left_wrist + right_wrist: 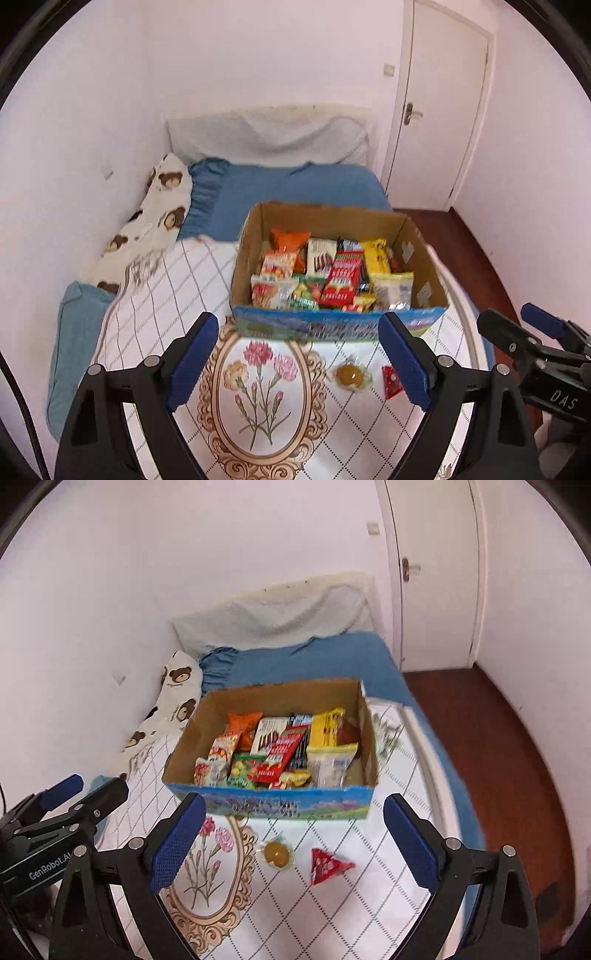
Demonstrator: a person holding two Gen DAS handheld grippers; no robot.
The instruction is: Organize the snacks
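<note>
A cardboard box (336, 325) (288, 803) with a blue printed front stands on the bed, filled with several bright snack packets (340, 280) (284, 753). In front of it on the quilt lie a round yellow jelly cup (351, 376) (276, 853) and a small red triangular packet (392, 380) (327, 864). My left gripper (299, 365) hovers above the quilt short of the box, open, nothing between its blue pads. My right gripper (295, 842) is likewise open and empty, with the two loose snacks showing between its fingers below.
The quilt (266, 398) is white with a grid and a flower medallion. A bear-print pillow (159, 221) and blue pillows lie by the left wall. A white door (439, 110) and dark wooden floor (491, 760) are at the right.
</note>
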